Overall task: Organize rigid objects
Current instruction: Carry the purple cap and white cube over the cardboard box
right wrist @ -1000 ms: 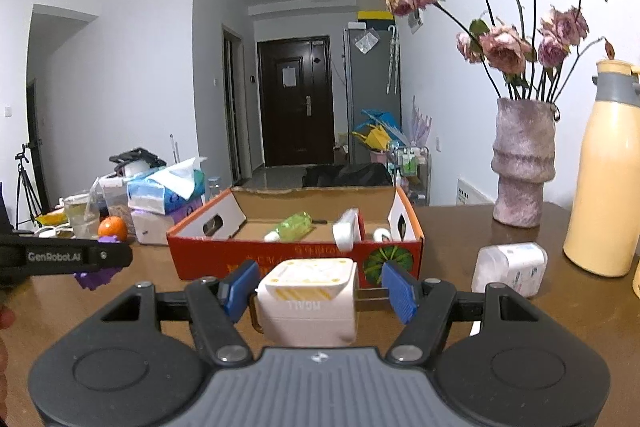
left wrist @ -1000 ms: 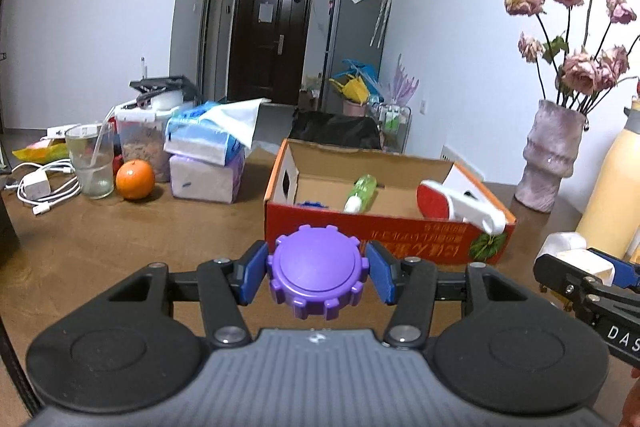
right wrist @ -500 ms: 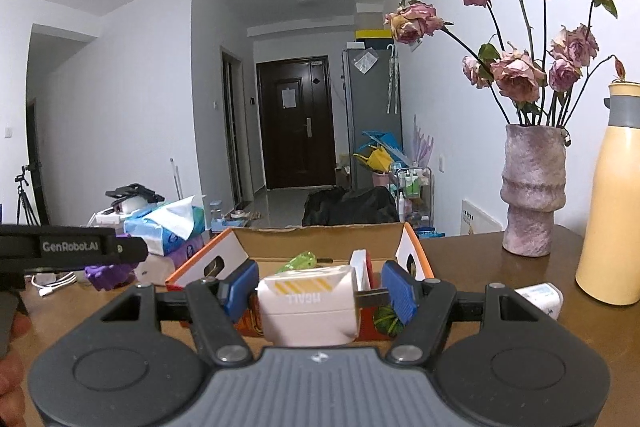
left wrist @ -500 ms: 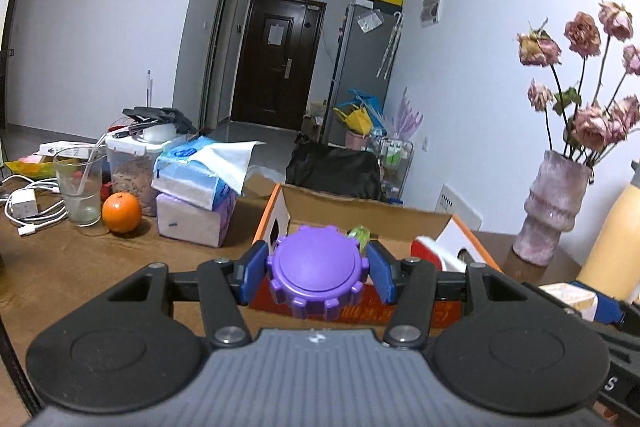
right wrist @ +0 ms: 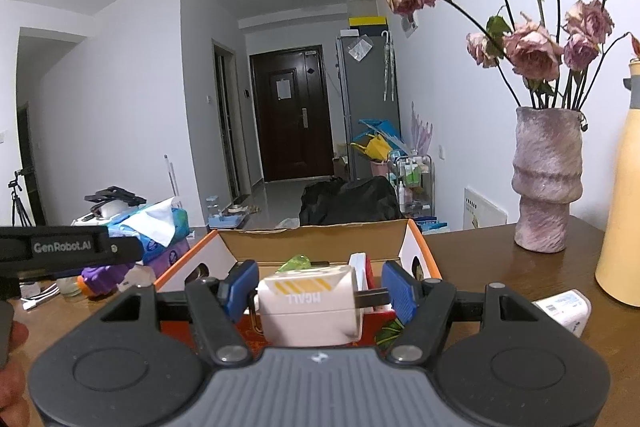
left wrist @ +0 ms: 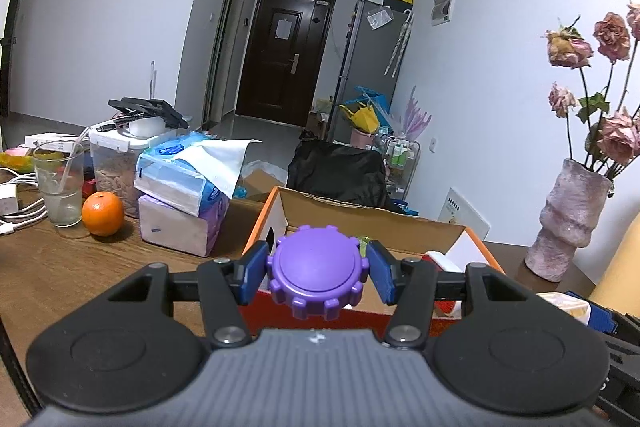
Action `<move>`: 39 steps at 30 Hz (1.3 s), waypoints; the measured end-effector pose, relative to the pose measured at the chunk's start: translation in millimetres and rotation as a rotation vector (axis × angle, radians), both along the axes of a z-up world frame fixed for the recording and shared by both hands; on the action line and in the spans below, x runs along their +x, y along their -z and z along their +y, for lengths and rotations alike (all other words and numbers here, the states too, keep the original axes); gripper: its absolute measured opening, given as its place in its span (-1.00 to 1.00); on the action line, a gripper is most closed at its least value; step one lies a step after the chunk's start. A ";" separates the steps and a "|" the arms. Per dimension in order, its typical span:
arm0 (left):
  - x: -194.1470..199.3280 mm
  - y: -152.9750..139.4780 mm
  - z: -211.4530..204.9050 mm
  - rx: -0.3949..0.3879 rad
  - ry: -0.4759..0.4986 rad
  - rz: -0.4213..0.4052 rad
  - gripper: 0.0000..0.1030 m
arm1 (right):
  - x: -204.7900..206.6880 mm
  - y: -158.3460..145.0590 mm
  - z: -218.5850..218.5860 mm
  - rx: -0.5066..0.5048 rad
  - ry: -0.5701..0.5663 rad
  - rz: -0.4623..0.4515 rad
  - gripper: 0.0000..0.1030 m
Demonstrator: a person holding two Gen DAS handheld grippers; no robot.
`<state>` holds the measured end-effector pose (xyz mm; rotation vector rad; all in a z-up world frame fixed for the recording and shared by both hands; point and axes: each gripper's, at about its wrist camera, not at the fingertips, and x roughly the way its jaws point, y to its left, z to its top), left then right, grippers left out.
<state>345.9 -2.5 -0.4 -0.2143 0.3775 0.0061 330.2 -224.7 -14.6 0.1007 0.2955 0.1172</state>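
Note:
My left gripper (left wrist: 318, 273) is shut on a purple toothed cap (left wrist: 318, 277), held in the air just before the near wall of an open orange cardboard box (left wrist: 272, 223). My right gripper (right wrist: 318, 291) is shut on a white plug adapter (right wrist: 310, 305) with yellow stripes, held before the same box (right wrist: 416, 247). Inside the box I see a green bottle (right wrist: 298, 263) and a red-and-white object (right wrist: 360, 267). The left gripper (right wrist: 72, 251) with the purple cap (right wrist: 100, 277) shows at the left of the right wrist view.
On the wooden table (left wrist: 60, 267): an orange (left wrist: 103, 213), a glass (left wrist: 60, 183), stacked tissue packs (left wrist: 184, 195), white cables (left wrist: 16, 203). At right stand a vase of dried roses (right wrist: 546, 183), a yellow bottle (right wrist: 624, 207) and a small white box (right wrist: 566, 311).
Both grippers have risen and moved toward the box with their objects; the box now sits lower and closer in both views. The grips have not changed.

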 end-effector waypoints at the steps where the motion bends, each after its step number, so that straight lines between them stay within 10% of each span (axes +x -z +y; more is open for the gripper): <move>1: 3.4 0.8 -0.2 0.000 -0.001 0.002 0.07 | 3.7 0.2 -0.4 0.001 0.001 0.001 0.31; 39: 118.4 26.7 -18.8 0.098 0.010 0.053 0.07 | 124.2 15.1 0.1 -0.030 0.037 0.063 0.31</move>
